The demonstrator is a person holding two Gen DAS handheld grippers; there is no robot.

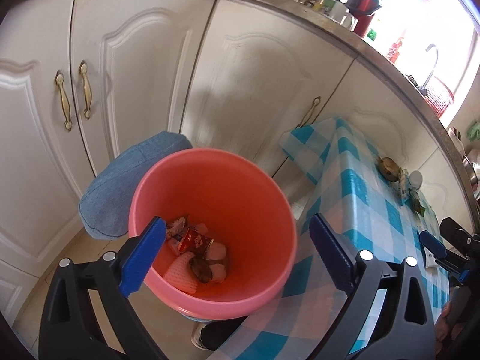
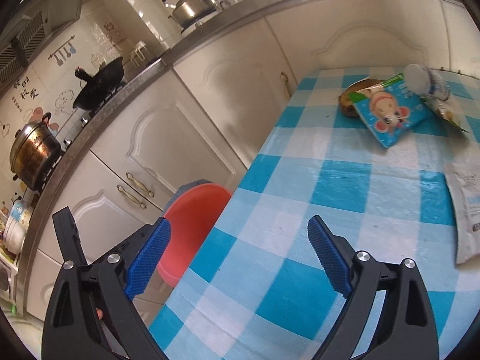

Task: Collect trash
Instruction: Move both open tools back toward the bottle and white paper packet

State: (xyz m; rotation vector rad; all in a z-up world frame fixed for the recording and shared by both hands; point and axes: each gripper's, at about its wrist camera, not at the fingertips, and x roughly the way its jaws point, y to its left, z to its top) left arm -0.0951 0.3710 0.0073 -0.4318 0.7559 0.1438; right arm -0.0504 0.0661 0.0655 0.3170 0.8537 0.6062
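Left tongs gape empty over the pink bin; right tongs gape above the checked surface; next, perhaps, take the blue wrapper by its free edge.

1 pink bin, 2 packets, 1 bottle, perhaps 1 fruit.

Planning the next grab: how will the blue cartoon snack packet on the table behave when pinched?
The blue cartoon packet looks thin and glossy, so probably floppy, light and a bit slippery. It leans on the brown fruit, so a raised edge may be easiest to pinch.
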